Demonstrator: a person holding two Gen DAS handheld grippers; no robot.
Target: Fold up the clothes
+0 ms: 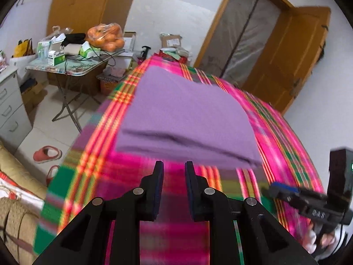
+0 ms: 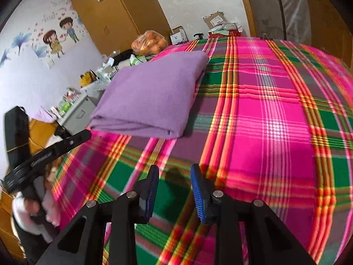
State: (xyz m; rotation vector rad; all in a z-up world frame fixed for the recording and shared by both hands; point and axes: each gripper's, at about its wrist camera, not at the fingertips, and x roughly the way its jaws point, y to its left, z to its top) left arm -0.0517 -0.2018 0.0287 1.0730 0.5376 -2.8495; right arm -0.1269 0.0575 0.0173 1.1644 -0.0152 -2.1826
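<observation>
Nearest the left wrist camera, the left gripper (image 1: 174,165) stands with its jaws parted and nothing between them, hovering over the plaid bedcover (image 1: 88,165) just short of the garment. The right gripper (image 2: 175,170) is likewise released and empty, its blue pads (image 2: 197,190) apart above a green and pink patch of the same cover. Each tool shows at the edge of the other's view, with part of a hand on its handle.

Beyond the fingertips lies the purple garment (image 2: 150,97), already folded into a thick, tidy rectangle with stacked layers visible along its near edge (image 1: 183,150). It rests flat on the bed, toward the side nearest the cluttered folding table (image 1: 72,70).

Further off stand a bag of oranges (image 1: 106,36), a wooden wardrobe and a doorway.

The folding itself looks essentially complete. The next move likely calls for either one last fold, gripping the near corners together, or leaving the bundle alone and clearing both tools away.
</observation>
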